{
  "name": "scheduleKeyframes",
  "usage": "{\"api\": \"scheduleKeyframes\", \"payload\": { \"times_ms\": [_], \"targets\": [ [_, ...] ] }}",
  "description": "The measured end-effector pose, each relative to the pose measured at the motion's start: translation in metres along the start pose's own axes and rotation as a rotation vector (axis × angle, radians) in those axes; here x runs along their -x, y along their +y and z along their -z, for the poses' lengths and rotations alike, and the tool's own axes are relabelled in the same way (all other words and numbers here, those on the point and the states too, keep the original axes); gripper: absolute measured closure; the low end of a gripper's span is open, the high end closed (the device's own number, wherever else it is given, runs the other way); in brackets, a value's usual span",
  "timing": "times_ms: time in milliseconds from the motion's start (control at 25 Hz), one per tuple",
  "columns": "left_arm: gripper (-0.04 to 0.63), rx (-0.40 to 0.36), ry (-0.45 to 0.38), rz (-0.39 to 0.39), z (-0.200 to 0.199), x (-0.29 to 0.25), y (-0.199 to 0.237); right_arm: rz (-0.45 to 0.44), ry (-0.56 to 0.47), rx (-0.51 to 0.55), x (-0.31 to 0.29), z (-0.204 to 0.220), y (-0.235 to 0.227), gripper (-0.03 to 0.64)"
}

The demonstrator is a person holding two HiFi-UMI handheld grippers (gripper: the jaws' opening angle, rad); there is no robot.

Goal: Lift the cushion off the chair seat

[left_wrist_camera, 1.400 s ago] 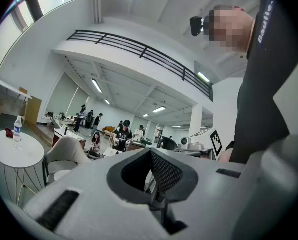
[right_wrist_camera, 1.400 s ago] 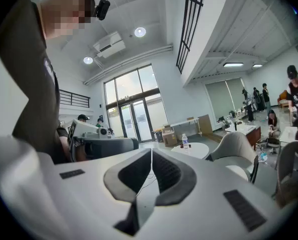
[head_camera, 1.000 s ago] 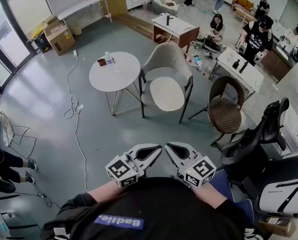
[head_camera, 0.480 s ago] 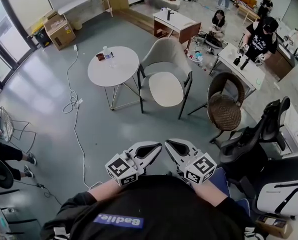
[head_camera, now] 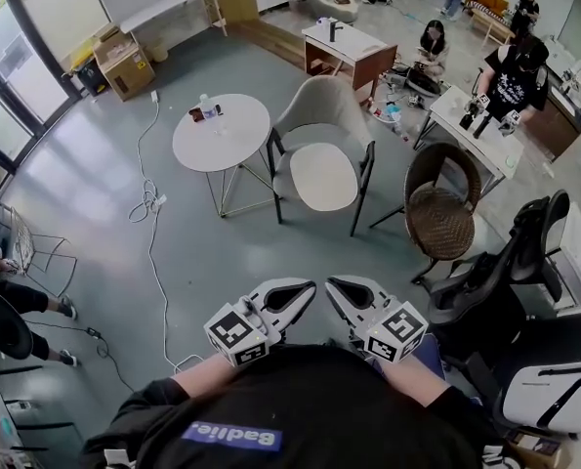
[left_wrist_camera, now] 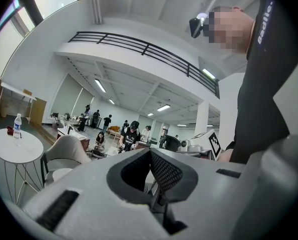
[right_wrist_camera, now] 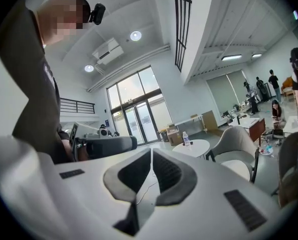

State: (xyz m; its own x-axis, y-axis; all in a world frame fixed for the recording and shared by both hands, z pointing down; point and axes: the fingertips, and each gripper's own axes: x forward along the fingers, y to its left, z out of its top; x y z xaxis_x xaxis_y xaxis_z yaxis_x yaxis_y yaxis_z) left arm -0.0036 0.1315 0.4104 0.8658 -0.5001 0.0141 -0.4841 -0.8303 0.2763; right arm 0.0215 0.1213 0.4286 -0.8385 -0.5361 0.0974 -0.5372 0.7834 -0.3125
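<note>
Lower centre, left tongs (head_camera: 308, 287) and right tongs (head_camera: 333, 284) point level, both pinched together, empty; smooth oval cushion (head_camera: 322, 176) tops curved chair (head_camera: 321, 106).

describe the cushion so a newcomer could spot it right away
Find the round white table; the pale shell chair with dark legs stands just right of it. The cushion is the flat, cream oval pad lying on its seat, unlike the brown wicker chair nearby, whose seat is woven.
</note>
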Motion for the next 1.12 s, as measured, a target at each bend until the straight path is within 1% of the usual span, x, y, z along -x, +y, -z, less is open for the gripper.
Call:
{"api": "scheduleKeyframes", "payload": {
  "times_ms": [120,280,400,560,680,880,1120],
  "targets": [
    [0.580,0.002,0.001,-0.021,0.004,-0.005,-0.002,0.000,-0.003,-0.007,0.008,0.005,-0.009,0.584],
    [0.580,-0.004,0.008,-0.027,0.004,-0.009,-0.006,0.011,0.011,-0.024,0.017,0.009,-0.017,0.584],
    [0.580,-0.009,0.006,-0.022,0.002,-0.016,0.002,0.027,0.020,-0.029,0.022,0.011,-0.027,0.584],
    [0.580,0.004,-0.008,-0.005,-0.002,-0.027,0.016,0.054,0.028,-0.025,0.015,0.010,-0.043,0.584],
    [0.580,0.007,-0.013,0.012,-0.006,-0.035,0.038,0.072,0.035,-0.021,0.003,0.007,-0.057,0.584],
    [0.580,0.011,-0.017,0.059,-0.019,-0.054,0.087,0.127,0.036,-0.031,-0.026,-0.003,-0.091,0.584],
    [0.580,-0.028,-0.014,0.117,-0.045,-0.069,0.158,0.170,0.000,-0.008,-0.088,-0.020,-0.125,0.584]
  ]
}}
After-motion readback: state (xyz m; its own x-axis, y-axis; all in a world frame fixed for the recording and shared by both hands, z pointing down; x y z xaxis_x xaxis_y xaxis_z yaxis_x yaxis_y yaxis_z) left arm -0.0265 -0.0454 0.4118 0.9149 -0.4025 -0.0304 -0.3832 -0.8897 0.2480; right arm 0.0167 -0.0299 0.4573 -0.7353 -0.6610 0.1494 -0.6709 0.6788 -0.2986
